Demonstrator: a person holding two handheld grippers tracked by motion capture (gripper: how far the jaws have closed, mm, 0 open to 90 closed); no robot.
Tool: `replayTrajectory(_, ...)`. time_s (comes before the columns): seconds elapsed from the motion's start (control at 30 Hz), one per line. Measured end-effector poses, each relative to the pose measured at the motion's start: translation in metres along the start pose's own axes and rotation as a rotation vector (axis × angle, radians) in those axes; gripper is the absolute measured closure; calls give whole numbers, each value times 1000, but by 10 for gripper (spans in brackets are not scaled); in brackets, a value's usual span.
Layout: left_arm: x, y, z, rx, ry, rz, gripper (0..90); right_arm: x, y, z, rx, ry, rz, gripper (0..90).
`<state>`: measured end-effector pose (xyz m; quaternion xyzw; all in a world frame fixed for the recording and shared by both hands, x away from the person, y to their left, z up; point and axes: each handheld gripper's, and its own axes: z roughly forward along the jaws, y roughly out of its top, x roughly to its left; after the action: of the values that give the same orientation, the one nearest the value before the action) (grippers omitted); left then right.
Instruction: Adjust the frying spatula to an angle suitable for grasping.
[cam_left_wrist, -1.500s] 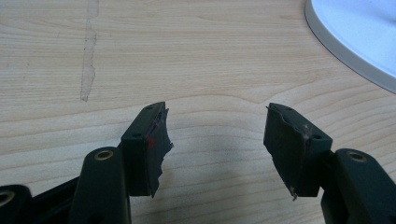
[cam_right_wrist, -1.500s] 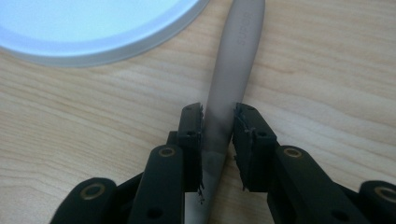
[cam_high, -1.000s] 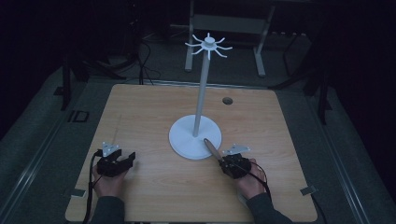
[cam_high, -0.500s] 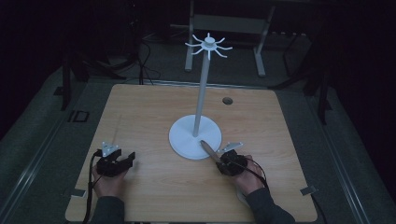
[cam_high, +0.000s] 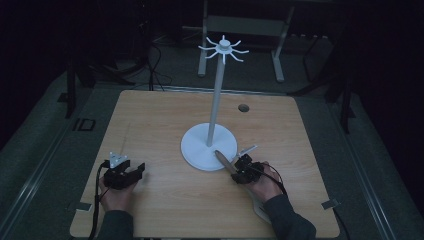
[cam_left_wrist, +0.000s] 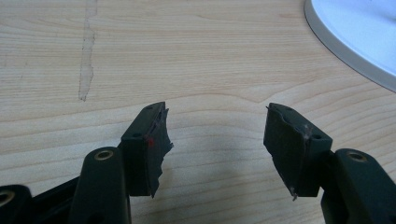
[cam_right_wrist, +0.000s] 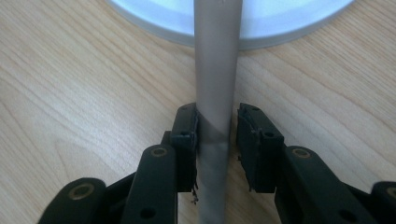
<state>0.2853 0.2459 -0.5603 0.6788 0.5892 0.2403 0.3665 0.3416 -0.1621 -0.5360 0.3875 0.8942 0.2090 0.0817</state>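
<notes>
Now your right tool (cam_right_wrist: 216, 135) has just eased its jaws off the grey rod (cam_right_wrist: 214, 93), which lies between them, tip over the white stand's base (cam_high: 200, 150), while your left tool (cam_left_wrist: 217, 140) rests open on the bench (cam_high: 150, 125).

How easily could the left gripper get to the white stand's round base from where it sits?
Probably easily. The left gripper rests low over the table, its jaws open and aimed toward the round base, with bare wood between them and nothing in the way.
</notes>
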Motion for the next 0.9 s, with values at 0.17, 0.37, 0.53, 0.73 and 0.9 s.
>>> replayTrajectory(0.17, 0, 0, -1, -1, 1, -2, 399, 2, 6, 1, 36, -14, -19, 732)
replayTrajectory(0.37, 0, 0, 0, -2, 0, -2, 399, 2, 10, 2, 55, -14, -36, 743)
replayTrajectory(0.53, 0, 0, 0, 1, 2, -2, 400, -1, 11, 2, 40, 5, -29, 746)
replayTrajectory(0.73, 0, 0, 0, 1, 1, 1, 399, -1, 11, -3, -4, -10, -31, 746)
replayTrajectory(0.9, 0, 0, 0, 3, 1, 3, 399, 0, 10, -11, -51, -16, -38, 745)
